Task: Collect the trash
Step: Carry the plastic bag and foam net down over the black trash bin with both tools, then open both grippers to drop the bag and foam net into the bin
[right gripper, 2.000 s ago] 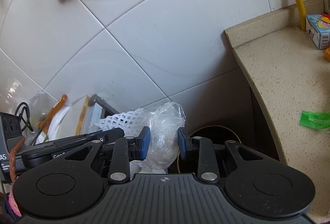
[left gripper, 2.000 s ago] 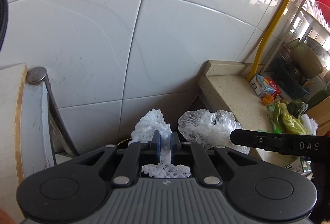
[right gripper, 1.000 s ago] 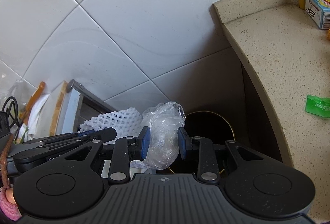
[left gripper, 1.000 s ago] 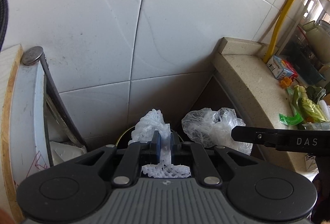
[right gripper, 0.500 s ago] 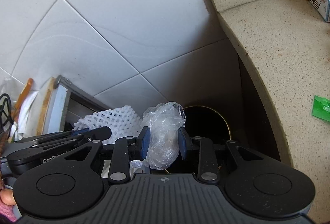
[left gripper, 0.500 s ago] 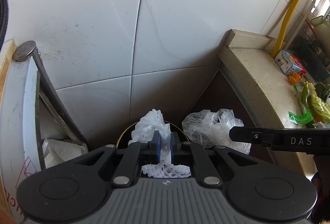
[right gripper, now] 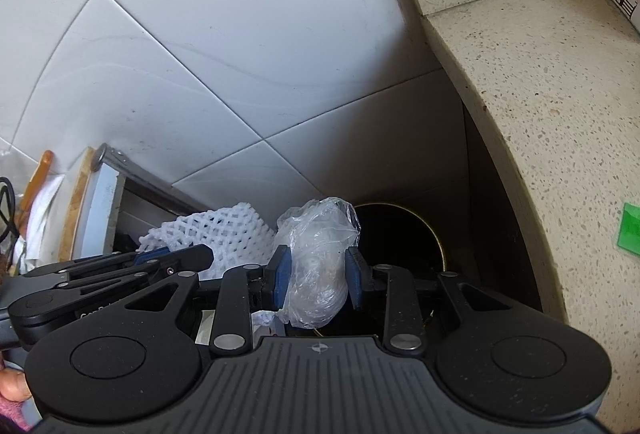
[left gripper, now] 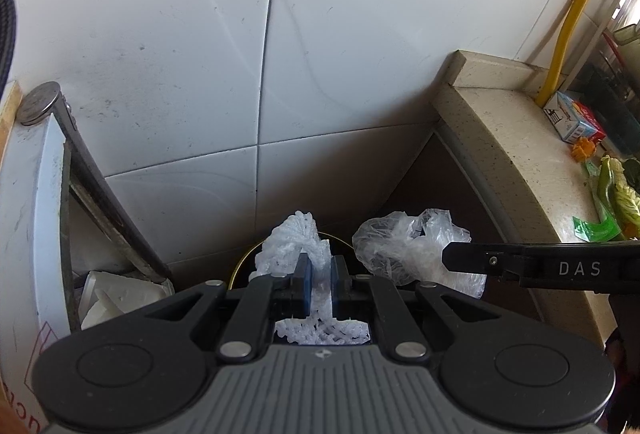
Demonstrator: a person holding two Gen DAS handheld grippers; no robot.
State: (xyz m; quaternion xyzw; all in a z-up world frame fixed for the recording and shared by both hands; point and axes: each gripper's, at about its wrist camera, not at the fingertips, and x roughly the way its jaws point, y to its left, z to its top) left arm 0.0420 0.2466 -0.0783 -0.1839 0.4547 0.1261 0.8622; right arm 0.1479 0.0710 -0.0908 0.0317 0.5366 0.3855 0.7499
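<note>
My left gripper point(left gripper: 320, 282) is shut on a white foam net sleeve point(left gripper: 294, 244), held above a round dark bin with a brass-coloured rim point(left gripper: 240, 266). In the right wrist view my right gripper point(right gripper: 318, 274) is shut on a crumpled clear plastic bag point(right gripper: 318, 266), just over the bin's dark mouth point(right gripper: 400, 238). The plastic bag point(left gripper: 408, 246) also shows to the right in the left wrist view, and the foam net point(right gripper: 212, 234) to the left in the right wrist view. Both grippers hang side by side in the gap between wall and counter.
A speckled stone counter point(right gripper: 540, 94) runs along the right, with a green wrapper point(right gripper: 632, 230), a small carton point(left gripper: 572, 118) and greens point(left gripper: 620, 186) on it. A yellow pipe point(left gripper: 568, 22) climbs the tiled wall point(left gripper: 200, 54). A white board and metal frame point(left gripper: 44, 194) stand left.
Both grippers have moved lower and forward toward the bin, keeping hold of the foam net and the plastic bag. The bin's mouth now shows larger under the right gripper.
</note>
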